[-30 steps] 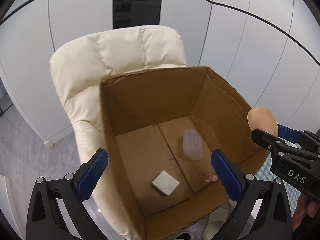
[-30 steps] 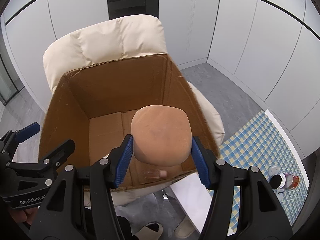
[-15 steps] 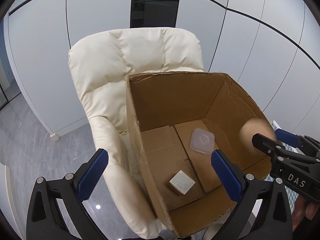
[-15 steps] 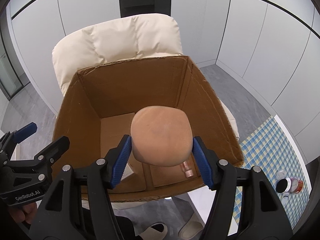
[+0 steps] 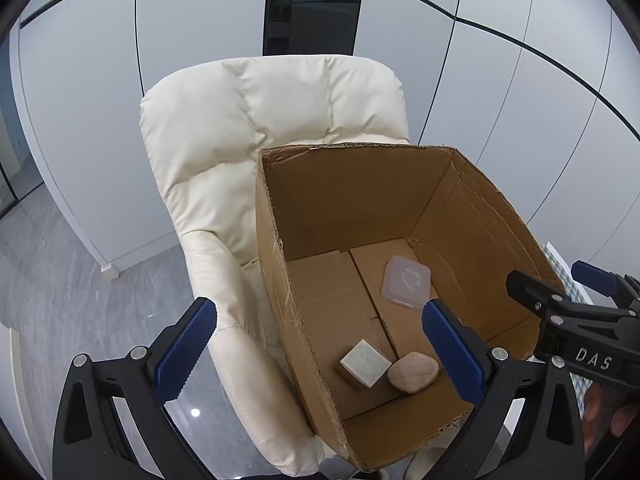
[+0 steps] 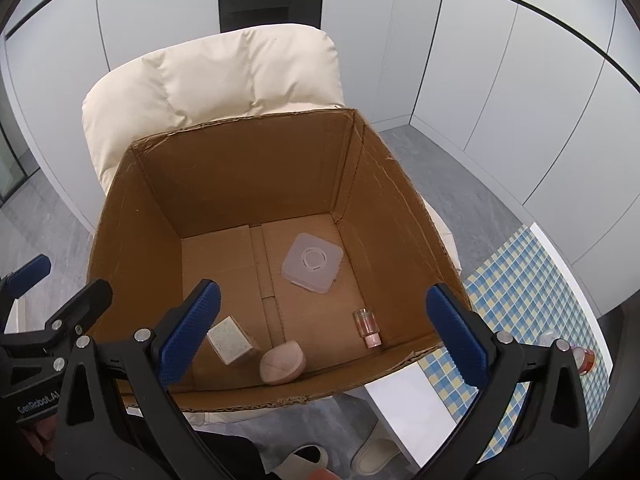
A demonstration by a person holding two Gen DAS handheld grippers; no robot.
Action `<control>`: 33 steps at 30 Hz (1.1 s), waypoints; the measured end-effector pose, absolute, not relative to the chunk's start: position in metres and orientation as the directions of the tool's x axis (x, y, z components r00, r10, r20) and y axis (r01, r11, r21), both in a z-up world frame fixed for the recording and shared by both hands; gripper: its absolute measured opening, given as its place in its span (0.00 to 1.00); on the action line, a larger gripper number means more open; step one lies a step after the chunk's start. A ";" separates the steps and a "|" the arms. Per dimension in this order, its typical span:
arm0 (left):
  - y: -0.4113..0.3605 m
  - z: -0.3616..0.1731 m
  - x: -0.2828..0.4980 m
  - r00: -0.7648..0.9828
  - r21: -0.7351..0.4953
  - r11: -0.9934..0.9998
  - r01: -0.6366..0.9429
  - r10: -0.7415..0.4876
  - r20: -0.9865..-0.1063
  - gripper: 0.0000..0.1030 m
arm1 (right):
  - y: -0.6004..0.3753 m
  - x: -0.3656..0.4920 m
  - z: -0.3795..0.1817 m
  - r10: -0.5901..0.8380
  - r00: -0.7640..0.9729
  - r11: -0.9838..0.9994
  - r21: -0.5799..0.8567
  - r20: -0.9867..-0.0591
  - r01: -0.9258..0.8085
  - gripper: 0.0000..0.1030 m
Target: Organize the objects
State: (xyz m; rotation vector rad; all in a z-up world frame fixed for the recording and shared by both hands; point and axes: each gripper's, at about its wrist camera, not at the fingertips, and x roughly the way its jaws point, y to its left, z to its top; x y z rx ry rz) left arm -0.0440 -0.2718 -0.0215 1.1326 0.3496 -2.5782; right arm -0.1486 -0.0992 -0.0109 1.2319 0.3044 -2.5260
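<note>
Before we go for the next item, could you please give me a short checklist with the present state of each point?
1. Right gripper free of load: ok, its jaws are opening and nothing is between them.
2. Left gripper free: ok, jaws apart and empty.
3. Tan sponge inside the cardboard box: ok, on the floor beside the small carton.
4. Clear square lid and little bottle in the box: ok.
5. Box steady on the cream armchair: cannot tell, its underside is hidden.
6. More items on the checked cloth: ok, bottles at its edge.
</note>
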 end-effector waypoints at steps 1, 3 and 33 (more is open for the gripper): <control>-0.272 -0.022 -0.044 -0.643 -0.098 -0.925 0.368 -0.177 -0.745 0.99 | -0.098 -0.149 -0.011 -0.187 -0.580 -0.930 -0.049 -0.793 0.366 1.00; -0.271 -0.022 -0.044 -0.642 -0.099 -0.924 0.368 -0.176 -0.746 0.99 | -0.097 -0.150 -0.010 -0.186 -0.582 -0.930 -0.048 -0.792 0.363 1.00; -0.258 -0.022 -0.054 -0.653 -0.115 -0.930 0.348 -0.153 -0.742 0.99 | -0.084 -0.151 -0.009 -0.188 -0.587 -0.932 -0.045 -0.788 0.359 1.00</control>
